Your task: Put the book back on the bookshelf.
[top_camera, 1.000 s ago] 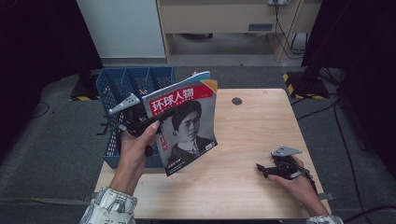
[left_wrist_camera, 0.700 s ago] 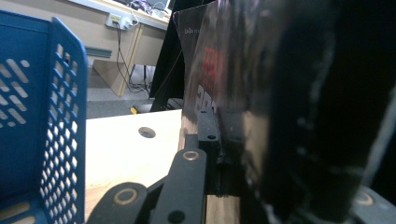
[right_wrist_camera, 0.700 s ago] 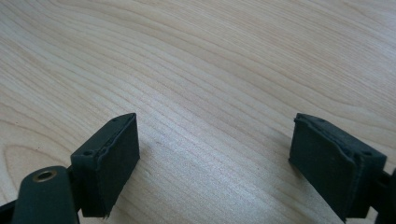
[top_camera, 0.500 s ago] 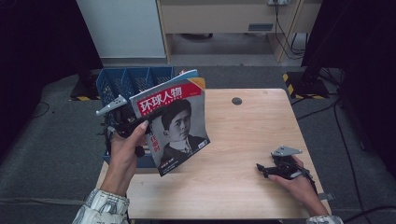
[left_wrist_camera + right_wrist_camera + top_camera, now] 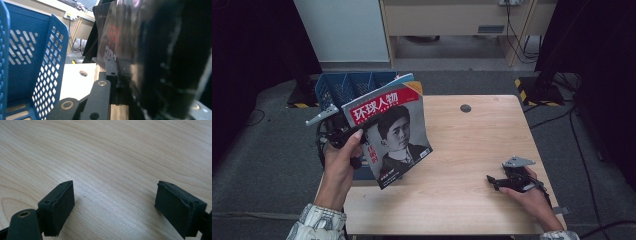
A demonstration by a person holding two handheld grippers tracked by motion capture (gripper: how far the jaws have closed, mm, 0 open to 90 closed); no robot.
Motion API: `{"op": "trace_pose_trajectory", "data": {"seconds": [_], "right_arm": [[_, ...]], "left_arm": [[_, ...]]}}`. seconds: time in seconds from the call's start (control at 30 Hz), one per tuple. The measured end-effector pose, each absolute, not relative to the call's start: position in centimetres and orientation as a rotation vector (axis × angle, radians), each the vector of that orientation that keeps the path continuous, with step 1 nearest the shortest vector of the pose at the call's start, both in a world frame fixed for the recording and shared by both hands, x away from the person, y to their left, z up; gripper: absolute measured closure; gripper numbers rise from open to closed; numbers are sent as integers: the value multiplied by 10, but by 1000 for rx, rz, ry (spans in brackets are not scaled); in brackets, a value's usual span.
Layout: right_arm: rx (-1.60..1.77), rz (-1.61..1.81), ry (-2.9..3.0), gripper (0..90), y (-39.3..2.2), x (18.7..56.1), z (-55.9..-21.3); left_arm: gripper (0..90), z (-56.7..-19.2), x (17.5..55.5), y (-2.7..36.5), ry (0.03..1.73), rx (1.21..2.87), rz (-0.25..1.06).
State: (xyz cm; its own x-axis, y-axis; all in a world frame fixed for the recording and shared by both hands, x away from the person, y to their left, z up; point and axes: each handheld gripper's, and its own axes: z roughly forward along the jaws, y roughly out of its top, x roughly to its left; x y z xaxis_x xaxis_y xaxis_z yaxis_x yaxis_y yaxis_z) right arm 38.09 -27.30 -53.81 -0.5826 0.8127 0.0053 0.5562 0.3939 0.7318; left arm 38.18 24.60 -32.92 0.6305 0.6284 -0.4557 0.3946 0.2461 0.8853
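A magazine (image 5: 389, 132) with a red title band and a portrait on its cover is held upright and tilted above the table's left edge. My left gripper (image 5: 349, 136) is shut on its left side, right beside the blue basket (image 5: 347, 86). In the left gripper view the magazine (image 5: 117, 35) stands clamped between the jaws of the left gripper (image 5: 125, 75), with the basket's mesh wall (image 5: 50, 62) close at left. My right gripper (image 5: 496, 181) rests low on the table at the front right. In the right gripper view it (image 5: 115, 202) is open with bare wood between its jaws.
The wooden table (image 5: 472, 145) has a small round cable hole (image 5: 465, 108) near its far edge. The blue basket has several upright compartments and stands at the table's left rear corner. Grey floor surrounds the table; cabinets stand behind.
My left gripper has carried the magazine leftward, closer to the blue basket. The right gripper has stayed put.
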Motion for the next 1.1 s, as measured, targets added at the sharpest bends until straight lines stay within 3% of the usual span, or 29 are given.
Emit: {"op": "trace_pose_trajectory", "data": {"seconds": [1.1], "right_arm": [[1188,1006,2304,160,-273,381,-538]], "left_arm": [[862,-313,364,301,995,1286,256]]}}
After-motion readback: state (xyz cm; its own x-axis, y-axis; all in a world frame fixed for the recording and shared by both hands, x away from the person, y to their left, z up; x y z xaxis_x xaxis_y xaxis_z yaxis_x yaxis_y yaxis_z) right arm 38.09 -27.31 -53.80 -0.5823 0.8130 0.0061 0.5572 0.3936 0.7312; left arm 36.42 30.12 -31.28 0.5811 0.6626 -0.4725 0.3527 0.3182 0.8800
